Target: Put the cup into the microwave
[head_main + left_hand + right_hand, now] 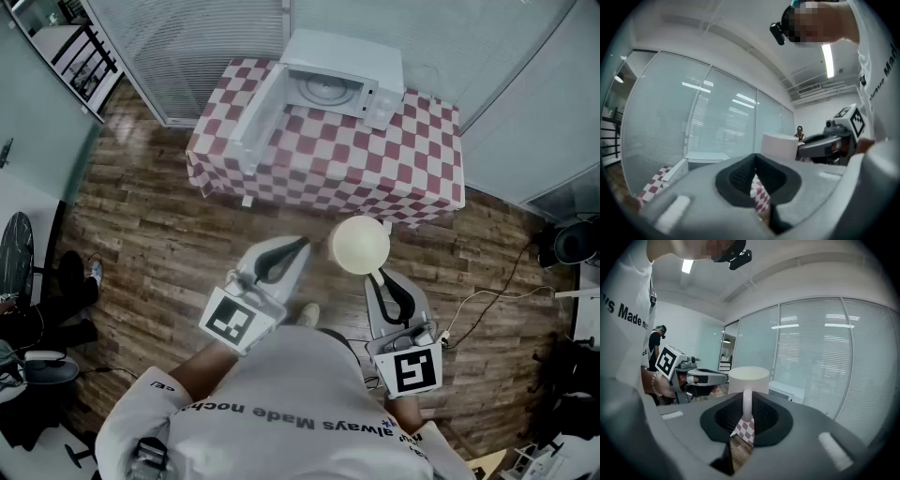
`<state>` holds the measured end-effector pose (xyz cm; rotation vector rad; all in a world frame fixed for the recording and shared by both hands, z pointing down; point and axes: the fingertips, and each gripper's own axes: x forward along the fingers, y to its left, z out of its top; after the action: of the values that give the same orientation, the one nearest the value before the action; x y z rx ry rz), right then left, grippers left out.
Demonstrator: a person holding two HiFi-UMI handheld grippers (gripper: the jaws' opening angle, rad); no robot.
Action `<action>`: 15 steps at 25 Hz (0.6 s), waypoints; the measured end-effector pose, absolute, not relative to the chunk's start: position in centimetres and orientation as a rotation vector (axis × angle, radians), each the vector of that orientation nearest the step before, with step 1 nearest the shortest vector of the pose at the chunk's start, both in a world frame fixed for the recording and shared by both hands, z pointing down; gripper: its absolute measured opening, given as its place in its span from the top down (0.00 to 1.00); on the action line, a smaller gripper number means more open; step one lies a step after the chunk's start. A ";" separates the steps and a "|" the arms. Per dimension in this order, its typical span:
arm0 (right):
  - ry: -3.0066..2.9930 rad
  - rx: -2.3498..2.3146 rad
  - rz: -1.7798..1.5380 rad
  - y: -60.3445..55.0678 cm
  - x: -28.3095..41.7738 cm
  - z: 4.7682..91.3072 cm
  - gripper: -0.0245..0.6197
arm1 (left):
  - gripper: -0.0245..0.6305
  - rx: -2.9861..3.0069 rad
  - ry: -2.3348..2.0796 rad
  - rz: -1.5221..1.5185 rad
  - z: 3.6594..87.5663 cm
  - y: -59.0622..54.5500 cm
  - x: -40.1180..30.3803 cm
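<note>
Right hand-held gripper (376, 275) pinches cup (358, 245) by its handle; left hand-held gripper (298, 246) pressed together, empty. Open microwave (339, 80) at 12 o'clock, well apart.

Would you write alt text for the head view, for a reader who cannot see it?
Seen from above, the right tongs hold a white cup over a wooden floor, facing an open microwave on a checkered table. The left tongs are empty.

I see table (375, 173) under a red-and-white checked cloth, close to the glass wall | blinds (187, 47) behind the glass | wood plank floor (150, 244) | pale cable (511, 292) on floor, right | ceiling strip light (828, 58) lit | bystander (657, 341) far back.
</note>
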<state>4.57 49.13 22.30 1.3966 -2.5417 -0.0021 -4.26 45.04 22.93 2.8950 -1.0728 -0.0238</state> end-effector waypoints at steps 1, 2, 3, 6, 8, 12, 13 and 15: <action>-2.544 1.397 -0.003 49.2 4.7 22.3 0.89 | 0.96 2.890 -1.072 -0.024 22.9 45.1 -4.1; -2.545 1.397 -0.003 49.2 4.9 22.3 0.89 | 0.96 2.886 -1.071 -0.025 22.8 45.1 -3.8; -2.547 1.397 -0.003 49.3 5.0 22.3 0.89 | 0.96 2.885 -1.071 -0.025 22.8 45.2 -3.6; -2.549 1.396 -0.002 49.4 5.6 22.4 0.89 | 0.96 2.890 -1.076 -0.022 23.0 45.2 -3.1; -2.551 1.391 -0.001 49.5 6.0 22.6 0.89 | 0.96 2.891 -1.078 -0.014 23.2 45.3 -2.6; -2.564 1.373 0.002 49.5 6.9 22.9 0.89 | 0.96 2.881 -1.083 -0.010 23.6 45.5 -1.6; -2.565 1.371 -0.001 49.5 7.1 22.9 0.89 | 0.96 2.876 -1.085 -0.014 23.7 45.5 -1.5; -2.570 1.369 -0.008 49.5 7.2 22.9 0.89 | 0.96 2.863 -1.088 -0.024 23.7 45.6 -1.3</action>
<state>7.21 49.48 22.94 1.3687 -2.5696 -0.0077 -1.27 45.65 23.74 2.8628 -1.0882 -0.0243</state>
